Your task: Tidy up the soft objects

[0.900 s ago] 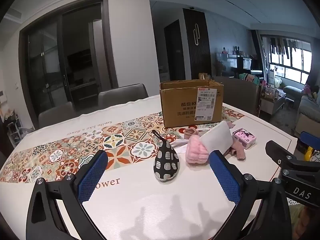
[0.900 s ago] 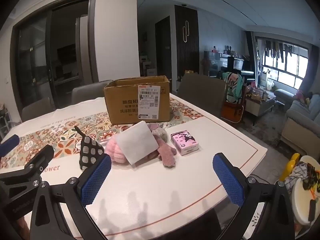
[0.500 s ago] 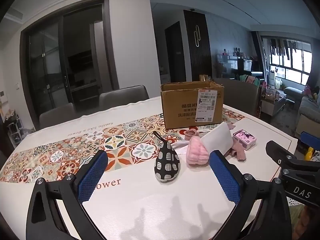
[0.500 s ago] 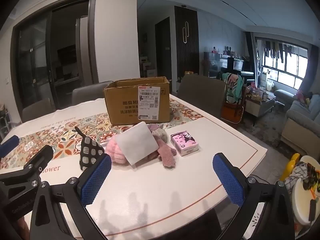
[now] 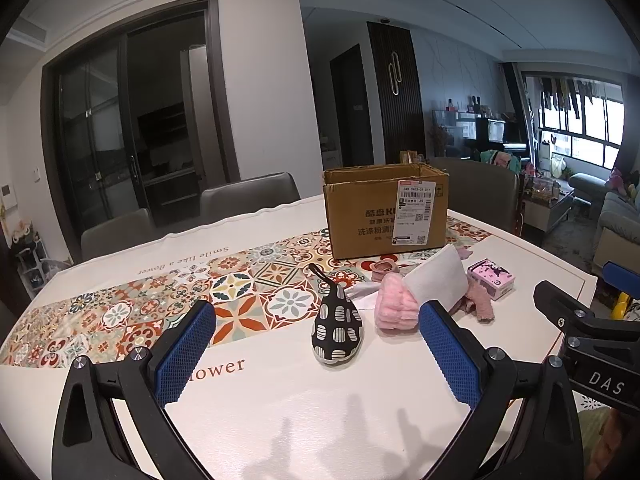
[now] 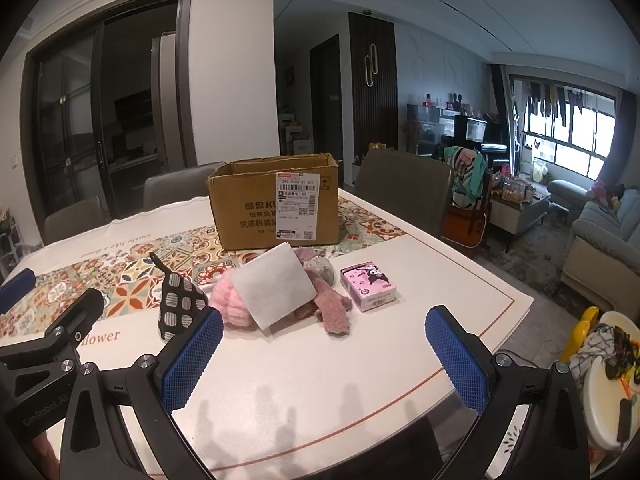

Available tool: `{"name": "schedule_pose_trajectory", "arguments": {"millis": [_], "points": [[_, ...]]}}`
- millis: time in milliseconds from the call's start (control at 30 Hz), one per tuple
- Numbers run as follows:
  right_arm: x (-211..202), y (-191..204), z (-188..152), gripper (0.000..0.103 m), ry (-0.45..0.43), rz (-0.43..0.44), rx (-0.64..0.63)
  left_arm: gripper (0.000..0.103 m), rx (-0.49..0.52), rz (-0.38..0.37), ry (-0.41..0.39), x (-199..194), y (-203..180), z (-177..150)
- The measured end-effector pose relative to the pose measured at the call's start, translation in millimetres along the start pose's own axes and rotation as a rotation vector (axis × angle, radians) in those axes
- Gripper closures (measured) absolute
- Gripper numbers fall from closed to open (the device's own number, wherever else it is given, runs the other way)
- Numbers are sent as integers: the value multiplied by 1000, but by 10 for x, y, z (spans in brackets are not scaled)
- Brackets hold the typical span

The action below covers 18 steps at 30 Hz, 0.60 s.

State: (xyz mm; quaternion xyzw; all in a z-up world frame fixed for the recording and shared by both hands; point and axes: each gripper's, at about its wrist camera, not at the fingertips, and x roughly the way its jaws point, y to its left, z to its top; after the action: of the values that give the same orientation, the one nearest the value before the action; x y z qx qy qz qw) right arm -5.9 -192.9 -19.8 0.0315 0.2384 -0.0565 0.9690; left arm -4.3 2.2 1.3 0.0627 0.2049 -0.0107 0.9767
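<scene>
A pile of soft things lies mid-table in front of an open cardboard box point(image 5: 386, 210) point(image 6: 276, 204): a black-and-white patterned pouch with a loop point(image 5: 337, 326) point(image 6: 180, 306), a fluffy pink item point(image 5: 394, 310) point(image 6: 230, 306), a white cloth square point(image 5: 438, 282) point(image 6: 276, 286) leaning on it, and a dusty-pink plush piece point(image 6: 334, 308). My left gripper point(image 5: 316, 354) is open and empty, hovering short of the pouch. My right gripper point(image 6: 324, 354) is open and empty, short of the pile.
A small pink printed box point(image 6: 368, 286) point(image 5: 491, 278) sits right of the pile. The table point(image 6: 320, 380) has a patterned runner point(image 5: 160, 304). Grey chairs point(image 6: 402, 188) stand behind the table. The table's right edge drops to the living room floor.
Both views have shifted only very slightly; the grippers stay open and the objects have not moved.
</scene>
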Motion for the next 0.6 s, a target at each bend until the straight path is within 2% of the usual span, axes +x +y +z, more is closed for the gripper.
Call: {"name": "schedule_pose_trajectory", "arguments": {"millis": [600], "points": [[-14,5,-1,0,-2,-1,-2,0,2,3,-4,-4,12,4]]}}
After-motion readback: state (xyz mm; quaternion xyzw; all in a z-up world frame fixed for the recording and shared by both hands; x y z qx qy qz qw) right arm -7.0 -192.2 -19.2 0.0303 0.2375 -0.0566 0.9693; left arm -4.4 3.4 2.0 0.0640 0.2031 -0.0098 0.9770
